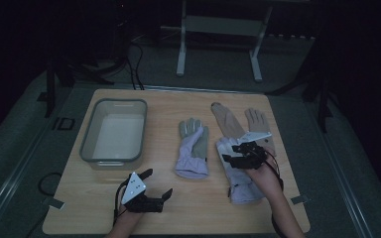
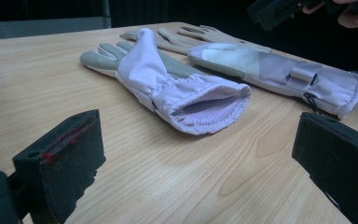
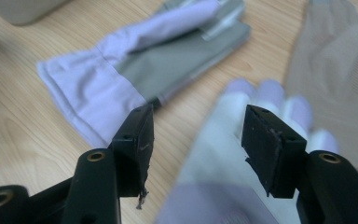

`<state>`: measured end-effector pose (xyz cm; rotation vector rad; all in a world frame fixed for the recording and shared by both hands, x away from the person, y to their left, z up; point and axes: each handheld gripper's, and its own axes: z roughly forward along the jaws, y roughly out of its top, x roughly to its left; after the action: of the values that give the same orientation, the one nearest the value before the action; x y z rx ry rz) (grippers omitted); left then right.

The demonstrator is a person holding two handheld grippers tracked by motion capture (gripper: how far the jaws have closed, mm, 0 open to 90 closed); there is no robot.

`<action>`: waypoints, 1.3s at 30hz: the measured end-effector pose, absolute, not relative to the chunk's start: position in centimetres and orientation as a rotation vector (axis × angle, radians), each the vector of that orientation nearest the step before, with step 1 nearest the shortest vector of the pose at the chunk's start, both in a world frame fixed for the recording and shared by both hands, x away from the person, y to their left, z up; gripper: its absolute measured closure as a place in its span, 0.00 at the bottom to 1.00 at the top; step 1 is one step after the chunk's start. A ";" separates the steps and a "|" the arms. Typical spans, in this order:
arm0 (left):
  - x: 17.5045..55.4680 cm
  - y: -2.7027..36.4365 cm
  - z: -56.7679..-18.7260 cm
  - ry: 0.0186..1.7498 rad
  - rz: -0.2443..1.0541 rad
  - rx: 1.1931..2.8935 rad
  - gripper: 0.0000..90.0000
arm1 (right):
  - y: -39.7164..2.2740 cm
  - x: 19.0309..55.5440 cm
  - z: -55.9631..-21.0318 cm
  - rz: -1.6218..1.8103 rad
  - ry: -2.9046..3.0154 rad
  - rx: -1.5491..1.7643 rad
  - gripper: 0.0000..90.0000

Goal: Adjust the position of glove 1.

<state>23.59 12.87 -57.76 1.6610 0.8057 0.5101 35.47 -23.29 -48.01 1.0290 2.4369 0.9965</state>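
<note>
The right tongs (image 3: 196, 135) hover parted over the lavender glove (image 3: 223, 154) lying on the surface (image 1: 198, 198), beside the beige glove (image 3: 335, 60). Closing carelessly could snag both. Left tongs (image 2: 200, 158) rest released.

dim high view with black surroundings, brighter gripper views, right gripper view blurred, faint soft shadows

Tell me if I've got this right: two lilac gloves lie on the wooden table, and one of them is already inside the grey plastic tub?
Not quite. The high view shows the grey plastic tub with nothing in it. Both lilac gloves lie on the wooden table: one in the middle, the other under the right gripper.
</note>
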 end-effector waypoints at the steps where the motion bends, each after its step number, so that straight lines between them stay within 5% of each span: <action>1: 23.6 12.9 -57.8 0.807 0.509 1.661 0.03 | -23.7 35.4 -48.1 0.998 2.430 1.038 0.48; 27: 23.6 12.8 -57.8 0.804 0.515 1.665 0.03 | -27.7 34.3 -54.1 0.897 2.450 1.122 0.45; 30: 23.6 12.8 -57.7 0.805 0.517 1.666 0.03 | -27.6 34.2 -54.2 0.908 2.456 1.111 0.53; 32: 23.6 12.8 -57.7 0.803 0.519 1.667 0.03 | -27.7 34.1 -54.3 0.936 2.479 1.118 0.67; 39: 23.5 12.8 -57.7 0.802 0.521 1.670 0.03 | -27.2 33.5 -53.9 0.926 2.441 1.191 0.80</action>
<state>23.55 12.76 -57.74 1.6703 0.8023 0.5209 33.47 -27.25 -53.88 1.1910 2.4405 0.9265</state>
